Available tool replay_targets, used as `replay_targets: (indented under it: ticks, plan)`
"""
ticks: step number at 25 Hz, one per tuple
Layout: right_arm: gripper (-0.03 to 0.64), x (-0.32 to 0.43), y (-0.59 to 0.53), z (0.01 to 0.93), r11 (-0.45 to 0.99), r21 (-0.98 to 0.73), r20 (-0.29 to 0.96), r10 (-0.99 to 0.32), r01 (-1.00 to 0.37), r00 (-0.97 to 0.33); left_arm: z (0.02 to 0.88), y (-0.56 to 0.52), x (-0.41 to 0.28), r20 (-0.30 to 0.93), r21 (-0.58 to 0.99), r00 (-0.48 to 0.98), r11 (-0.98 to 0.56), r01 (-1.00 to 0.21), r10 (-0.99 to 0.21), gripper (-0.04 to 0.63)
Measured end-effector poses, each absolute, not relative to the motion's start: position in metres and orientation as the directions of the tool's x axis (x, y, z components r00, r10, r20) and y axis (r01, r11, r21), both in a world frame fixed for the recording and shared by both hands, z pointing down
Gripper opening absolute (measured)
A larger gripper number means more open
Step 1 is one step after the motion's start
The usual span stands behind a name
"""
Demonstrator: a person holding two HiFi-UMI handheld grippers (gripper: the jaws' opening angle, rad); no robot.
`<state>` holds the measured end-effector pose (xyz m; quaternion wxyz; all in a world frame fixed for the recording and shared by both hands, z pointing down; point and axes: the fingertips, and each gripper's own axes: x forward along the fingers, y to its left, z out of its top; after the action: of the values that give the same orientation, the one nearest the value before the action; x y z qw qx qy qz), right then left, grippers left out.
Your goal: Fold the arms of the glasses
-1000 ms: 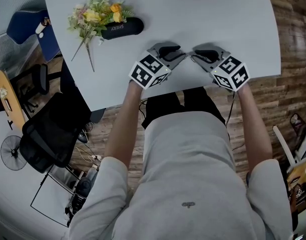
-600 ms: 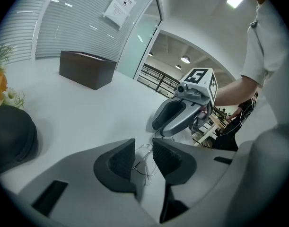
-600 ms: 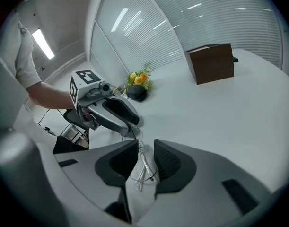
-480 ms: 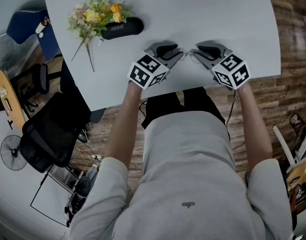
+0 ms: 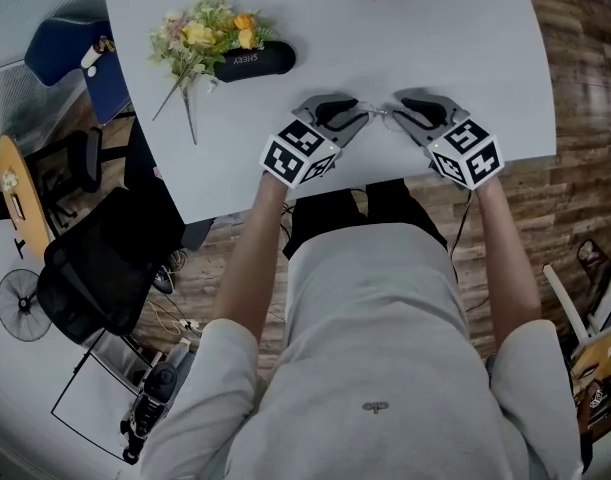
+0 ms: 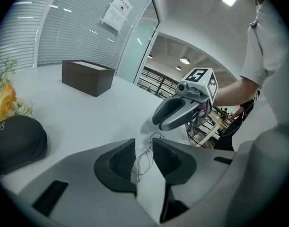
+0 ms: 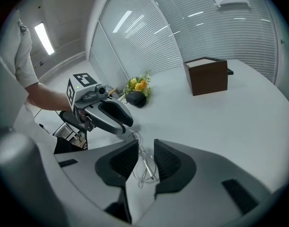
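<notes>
We are gripping the glasses (image 6: 141, 159) in the left tongs (image 6: 143, 144), and the right tongs (image 7: 145, 144), slightly open, should be swinging one arm inward gently.

Thin silver wire-framed glasses with clear oval lenses (image 5: 378, 114) (image 6: 143, 156) (image 7: 144, 167). Found near front edge of pale grey table (image 5: 465, 48), lying crosswise to that edge. Barely traceable in head view, frame nearly lost against tabletop. Lenses tilted, seen at a slant in both gripper views. One straight arm crossing a lens in right gripper view; curved ear tip looping out beyond. Contact with tabletop unclear.
</notes>
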<state>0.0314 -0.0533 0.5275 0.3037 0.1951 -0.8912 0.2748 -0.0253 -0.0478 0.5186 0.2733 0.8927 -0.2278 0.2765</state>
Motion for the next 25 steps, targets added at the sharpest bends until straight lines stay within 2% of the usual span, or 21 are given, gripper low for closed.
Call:
replay_targets:
  ticks: [10,25]
  plan:
    - [0.094,0.051,-0.052,0.500,0.677,-0.338,0.641,-0.344,-0.654,-0.686,0.484,-0.040,-0.028,0.589,0.316,0.719,-0.714,-0.624,-0.368,0.121]
    - [0.083,0.084,-0.079,0.440,0.582,-0.417,0.425,-0.554,-0.698,-0.716,0.419,-0.058,-0.046,0.480,0.242,0.670,-0.648,-0.722,-0.567,0.115]
